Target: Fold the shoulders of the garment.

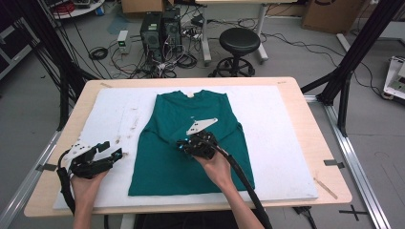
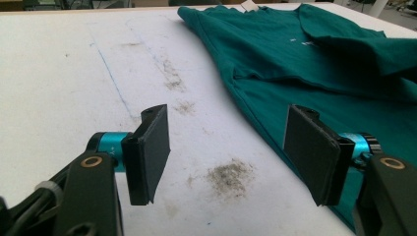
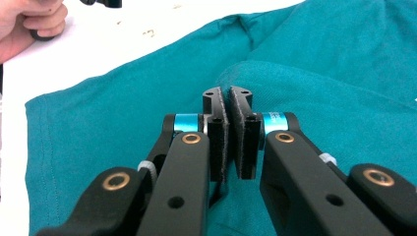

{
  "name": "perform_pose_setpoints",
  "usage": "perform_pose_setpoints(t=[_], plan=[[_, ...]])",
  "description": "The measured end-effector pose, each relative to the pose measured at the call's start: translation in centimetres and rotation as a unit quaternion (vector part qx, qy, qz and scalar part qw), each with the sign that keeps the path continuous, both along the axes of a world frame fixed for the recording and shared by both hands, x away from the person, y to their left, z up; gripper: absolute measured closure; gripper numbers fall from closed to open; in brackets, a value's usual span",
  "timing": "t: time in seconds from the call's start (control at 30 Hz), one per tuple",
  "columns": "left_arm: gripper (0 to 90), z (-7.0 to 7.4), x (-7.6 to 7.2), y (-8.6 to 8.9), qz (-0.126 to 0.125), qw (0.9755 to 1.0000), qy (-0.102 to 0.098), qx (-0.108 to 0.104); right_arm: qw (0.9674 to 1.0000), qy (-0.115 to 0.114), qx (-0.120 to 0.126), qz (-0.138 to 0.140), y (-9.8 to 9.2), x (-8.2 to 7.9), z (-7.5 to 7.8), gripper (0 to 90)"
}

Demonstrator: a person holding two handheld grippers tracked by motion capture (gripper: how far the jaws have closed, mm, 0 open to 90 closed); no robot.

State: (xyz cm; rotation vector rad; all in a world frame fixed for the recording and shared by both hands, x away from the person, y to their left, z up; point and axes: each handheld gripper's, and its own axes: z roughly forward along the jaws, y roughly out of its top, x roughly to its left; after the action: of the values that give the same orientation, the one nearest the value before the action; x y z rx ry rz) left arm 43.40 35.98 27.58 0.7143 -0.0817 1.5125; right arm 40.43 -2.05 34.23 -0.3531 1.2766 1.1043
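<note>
A dark green T-shirt (image 1: pixel 162 167) lies flat on the white board (image 1: pixel 277 143), collar toward the far edge. My right gripper (image 1: pixel 181 144) is over the shirt's middle, pointing left. In the right gripper view its jaws (image 3: pixel 227 98) are shut, and a raised fold of the green shirt (image 3: pixel 295 88) humps up right at their tips, seemingly pinched there. My left gripper (image 1: pixel 111 149) rests on the bare board just left of the shirt's edge. It stands open (image 2: pixel 226 152) with nothing between its pads, and the shirt (image 2: pixel 305 64) lies ahead and to its right.
The white board carries grey smudges (image 2: pixel 228 174) and sits on a wooden table (image 1: pixel 329 157). Beyond the far edge, on the floor, stand a black stool (image 1: pixel 239 43), computer towers (image 1: pixel 160 28) and tangled cables. A black frame post (image 1: pixel 353 52) rises at the right.
</note>
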Motion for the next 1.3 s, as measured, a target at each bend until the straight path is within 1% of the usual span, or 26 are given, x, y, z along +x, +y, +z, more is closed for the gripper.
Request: perform_pose_setpoints(t=[0.13,0.27,0.47,0.5,0.6,0.7,0.77,0.8,0.83,0.87,0.9,0.93,1.0,1.07,1.1,1.23,1.3], plan=[[34.3,0.0,0.0,0.0,-0.001,1.0,0.0,-0.001,1.0,0.005,-0.003,-0.007,0.4,0.4,0.1,86.8],[34.3,0.0,0.0,0.0,-0.001,1.0,0.0,0.0,0.9999,0.01,-0.005,-0.008,0.6,0.6,0.1,86.8],[34.4,0.0,0.0,0.0,0.0,1.0,0.0,0.0,0.9998,0.009,-0.011,-0.011,0.9,0.8,0.0,86.8],[34.3,0.0,0.0,0.0,0.0,1.0,0.0,-0.001,0.9998,0.013,-0.012,-0.012,0.9,0.8,-0.1,86.7],[34.3,0.0,0.0,0.0,-0.001,1.0,0.0,-0.001,0.9996,0.017,-0.015,-0.015,1.1,1.0,-0.1,84.6],[34.3,0.0,0.0,0.0,-0.001,1.0,0.0,-0.001,0.9995,0.024,-0.016,-0.012,1.2,1.2,-0.1,72.6],[34.3,0.0,0.0,0.0,-0.003,1.0,0.0,-0.001,0.9995,0.024,-0.017,-0.009,1.1,1.2,-0.1,68.1],[34.3,0.0,0.0,0.0,-0.003,1.0,0.0,-0.001,0.9996,0.02,-0.015,-0.011,1.1,1.2,-0.2,61.3],[34.3,0.0,0.0,0.0,-0.003,1.0,0.0,-0.001,0.9998,0.015,-0.005,-0.014,1.0,1.1,-0.3,55.2],[34.3,0.0,0.0,0.0,-0.004,1.0,0.0,0.0,0.9998,0.01,-0.001,-0.016,0.9,1.0,-0.3,53.0],[34.3,0.0,0.0,0.0,-0.004,1.0,-0.001,0.001,0.9997,0.011,0.003,-0.02,0.8,0.8,-0.4,47.5],[34.3,0.0,0.0,0.0,-0.003,1.0,-0.001,0.002,0.9996,0.005,0.014,-0.024,0.5,0.7,-0.4,39.5],[34.3,0.0,0.0,0.0,-0.004,1.0,-0.002,0.006,0.9993,-0.002,0.023,-0.031,0.0,0.5,-0.5,34.2],[34.3,-0.1,0.0,0.1,-0.003,0.9999,-0.004,0.01,0.999,-0.009,0.034,-0.028,-0.7,0.4,-0.7,28.2],[34.3,-0.1,0.0,0.1,-0.003,0.9999,-0.006,0.01,0.9988,-0.016,0.039,-0.025,-1.2,0.3,-0.8,26.0],[34.1,-0.2,0.0,0.1,-0.006,0.9999,-0.01,0.013,0.9965,-0.042,0.07,-0.017,-3.4,0.0,-1.4,20.9],[34.1,-0.3,0.0,0.2,-0.007,0.9997,-0.016,0.016,0.9956,-0.049,0.079,-0.012,-4.9,-0.1,-1.6,20.4]])
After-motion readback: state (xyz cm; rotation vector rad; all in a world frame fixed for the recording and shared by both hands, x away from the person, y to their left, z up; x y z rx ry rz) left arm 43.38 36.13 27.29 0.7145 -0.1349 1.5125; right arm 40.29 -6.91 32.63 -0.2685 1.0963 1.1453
